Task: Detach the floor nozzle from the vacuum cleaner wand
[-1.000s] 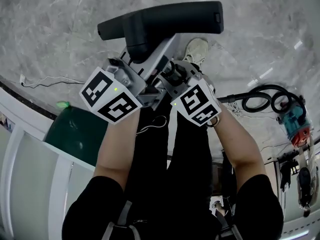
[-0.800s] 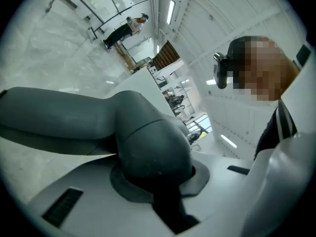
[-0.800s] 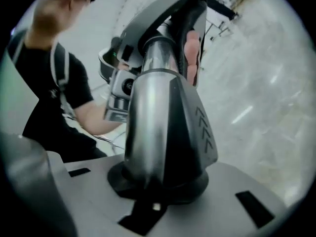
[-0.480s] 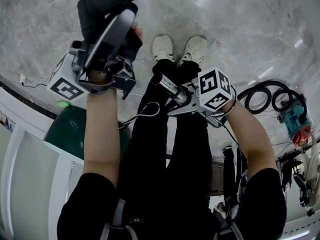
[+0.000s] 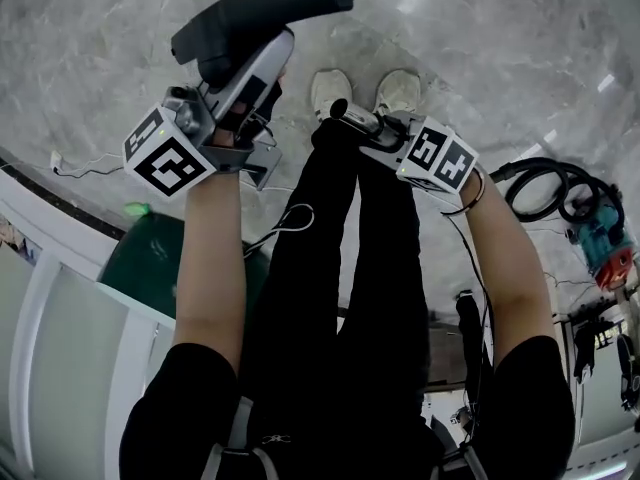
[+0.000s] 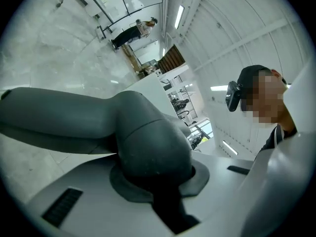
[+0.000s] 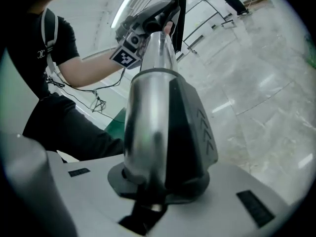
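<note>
The left gripper [image 5: 232, 108] is clenched on the neck of the dark grey floor nozzle [image 5: 262, 10] and holds it in the air above the marble floor [image 5: 500, 28]. In the left gripper view that neck [image 6: 148, 147] fills the gap between the jaws. The right gripper [image 5: 380, 126] has its jaws grasping the silver vacuum wand [image 7: 148, 107], whose free end hangs over the person's shoes [image 5: 330, 90]. Nozzle and wand are apart, not joined.
</note>
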Motion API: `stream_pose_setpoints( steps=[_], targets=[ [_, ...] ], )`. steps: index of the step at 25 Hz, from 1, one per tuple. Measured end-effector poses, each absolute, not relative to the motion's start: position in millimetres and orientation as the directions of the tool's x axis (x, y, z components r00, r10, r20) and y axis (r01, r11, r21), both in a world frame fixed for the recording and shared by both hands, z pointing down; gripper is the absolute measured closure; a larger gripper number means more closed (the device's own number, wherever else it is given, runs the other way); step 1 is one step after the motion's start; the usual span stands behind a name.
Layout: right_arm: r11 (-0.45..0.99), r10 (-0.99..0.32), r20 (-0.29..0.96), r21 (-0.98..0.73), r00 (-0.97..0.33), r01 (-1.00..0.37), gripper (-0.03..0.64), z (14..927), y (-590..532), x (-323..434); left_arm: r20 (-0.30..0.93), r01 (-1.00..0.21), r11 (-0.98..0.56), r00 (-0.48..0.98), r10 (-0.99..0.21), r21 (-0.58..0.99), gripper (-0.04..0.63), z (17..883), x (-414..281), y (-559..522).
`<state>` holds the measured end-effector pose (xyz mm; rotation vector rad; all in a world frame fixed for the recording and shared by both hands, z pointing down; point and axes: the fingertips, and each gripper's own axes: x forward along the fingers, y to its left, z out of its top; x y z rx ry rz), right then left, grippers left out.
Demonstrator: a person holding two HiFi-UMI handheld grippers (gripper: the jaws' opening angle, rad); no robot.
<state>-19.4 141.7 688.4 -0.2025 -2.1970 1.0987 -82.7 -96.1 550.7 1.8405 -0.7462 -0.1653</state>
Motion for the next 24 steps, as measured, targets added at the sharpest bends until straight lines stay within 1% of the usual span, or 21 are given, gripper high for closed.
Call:
stream_pose_setpoints(
  steps=[3,9,14,18,24],
  targets=[
    [0.663,0.358,0.533,-0.723,-0.767,-0.194,0.527,690.7,128.8,-27.7,0.246,-0.407,-0.189,0.796,-0.553,0.894,0.528,557.8,-82.3,-91.5],
    [0.663,0.372,0.533,-0.726,-0.760,-0.184,0.526,688.2,134.9,-37.6,0.264,-0.411,-0.174,0.801,-0.537,0.895,0.528,562.0,-81.4,-89.6],
    [0.668,0.372,0.538,-0.721,-0.756,-0.184,0.526,686.5,144.5,-39.8,0.256,-0.393,-0.155,0.802,-0.540,0.906,0.528,565.4,-82.9,-88.1],
    [0.670,0.373,0.539,-0.719,-0.755,-0.182,0.526,685.3,147.0,-40.9,0.282,-0.410,-0.138,0.798,-0.532,0.902,0.528,572.7,-83.9,-85.2],
    [0.674,0.362,0.545,-0.714,-0.757,-0.191,0.526,690.1,139.6,-45.7,0.344,-0.479,-0.152,0.784,-0.517,0.865,0.528,586.6,-84.8,-82.0]
  ],
)
